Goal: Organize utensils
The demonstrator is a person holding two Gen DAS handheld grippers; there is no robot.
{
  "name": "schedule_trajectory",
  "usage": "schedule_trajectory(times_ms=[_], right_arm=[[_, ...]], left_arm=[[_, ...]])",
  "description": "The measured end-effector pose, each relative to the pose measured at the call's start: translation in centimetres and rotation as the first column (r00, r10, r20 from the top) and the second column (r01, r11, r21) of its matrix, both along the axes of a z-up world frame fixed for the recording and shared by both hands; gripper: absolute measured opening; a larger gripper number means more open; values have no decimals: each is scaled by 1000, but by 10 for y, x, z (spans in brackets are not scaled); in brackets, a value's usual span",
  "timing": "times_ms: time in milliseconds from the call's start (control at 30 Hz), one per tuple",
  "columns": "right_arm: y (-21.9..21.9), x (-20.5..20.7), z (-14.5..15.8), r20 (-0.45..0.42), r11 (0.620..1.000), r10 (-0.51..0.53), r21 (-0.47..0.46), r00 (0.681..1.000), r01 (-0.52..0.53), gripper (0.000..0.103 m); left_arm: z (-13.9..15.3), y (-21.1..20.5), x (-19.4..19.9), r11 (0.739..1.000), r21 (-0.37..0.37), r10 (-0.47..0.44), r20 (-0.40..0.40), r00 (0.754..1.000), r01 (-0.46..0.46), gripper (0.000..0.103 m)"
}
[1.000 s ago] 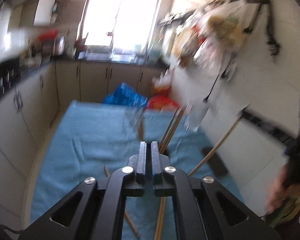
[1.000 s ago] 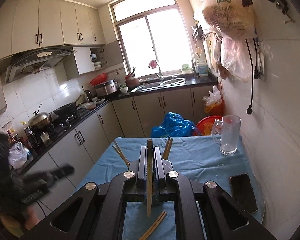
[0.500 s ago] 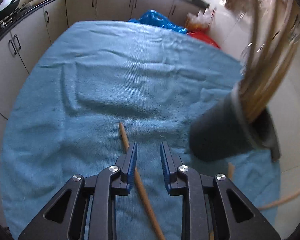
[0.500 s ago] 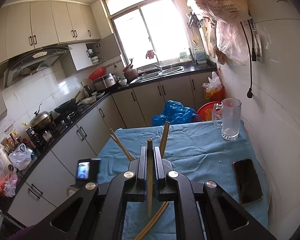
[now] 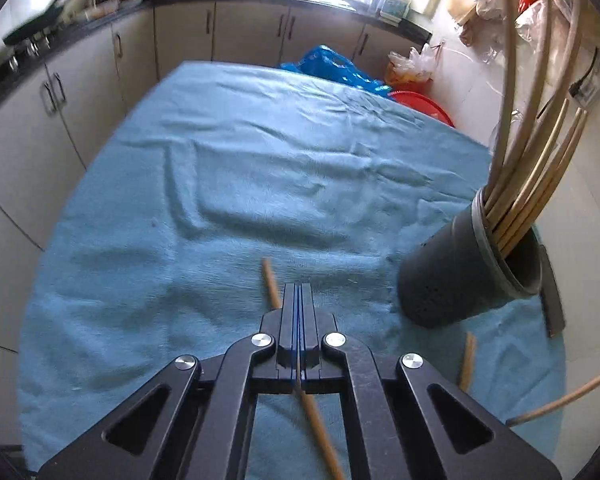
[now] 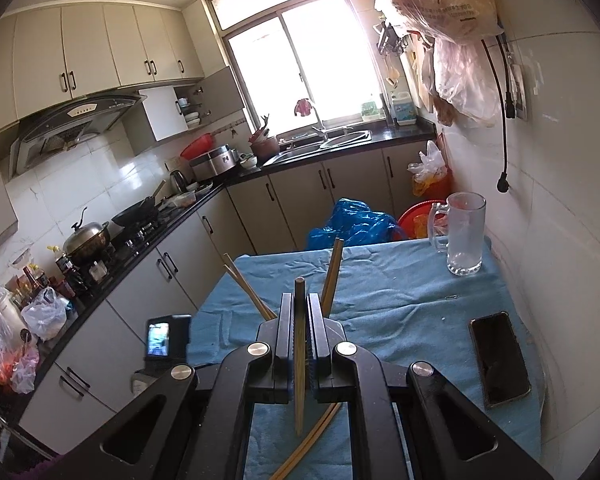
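Blue tablecloth (image 5: pixel 228 184), chopstick (image 5: pixel 269 282) partly hidden

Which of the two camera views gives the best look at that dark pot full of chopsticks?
The left wrist view. There the dark pot stands on the blue cloth in full, chopsticks fanning from its mouth. The right wrist view does not show the pot at all, only a few chopsticks near the right claw.
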State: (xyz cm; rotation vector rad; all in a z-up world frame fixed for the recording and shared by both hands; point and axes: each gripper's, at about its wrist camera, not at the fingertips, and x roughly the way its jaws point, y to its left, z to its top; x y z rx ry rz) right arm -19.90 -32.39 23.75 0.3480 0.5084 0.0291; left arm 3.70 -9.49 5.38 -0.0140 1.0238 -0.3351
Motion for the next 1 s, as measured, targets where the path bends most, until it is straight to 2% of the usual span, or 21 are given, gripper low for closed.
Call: schedule_trajectory(times_ms=[33,100,167,233,300,400,433,467,600,700,833,1000], right_arm=[[1,-1,0,0,1000,3,3,1000,-3,6],[3,-2,0,1,1000,8,9,1000,-8,6],[4,-5,0,4,1000,12,9,1000,-12,6],[7,-10,3,10,1000,15,0,1000,-15,6],[9,-14,5,14,1000,14,-13,1000,-14,6],[8,-15,6,12,1000,13,-21,1000,-13,6],[8,-15,6,12,1000,13,-20,1000,-12,6],[8,-15,6,12,1000,12,-19,1000,-12,6],[7,-15,3,5,1000,9,-18,1000,-9,6],[5,-16,2,1,1000,9,-15,1000,-9,6],[4,-18,2,8,1000,7,-4,1000,-7,6],[4,-26,4,23,1000,8,2,1000,-8,6]], left_arm=[[1,0,1,1000,13,8,1,1000,-8,0],[-5,6,9,1000,-5,21,-55,998,-21,4],[-18,12,22,998,-39,48,-122,991,-53,30],[-21,20,23,995,-56,74,-131,989,-82,34],[-26,12,28,998,-43,47,-134,990,-53,34],[-35,-5,28,1000,18,0,-144,990,2,34],[-34,-9,26,999,47,-1,-109,994,6,25],[-36,-14,25,998,67,-13,-110,994,20,7],[-36,-13,19,999,41,-1,-90,996,5,5],[-22,-5,7,1000,24,1,-47,999,0,5],[14,7,-22,1000,-18,-19,40,999,20,5],[64,20,-74,996,-60,-54,183,982,66,5]])
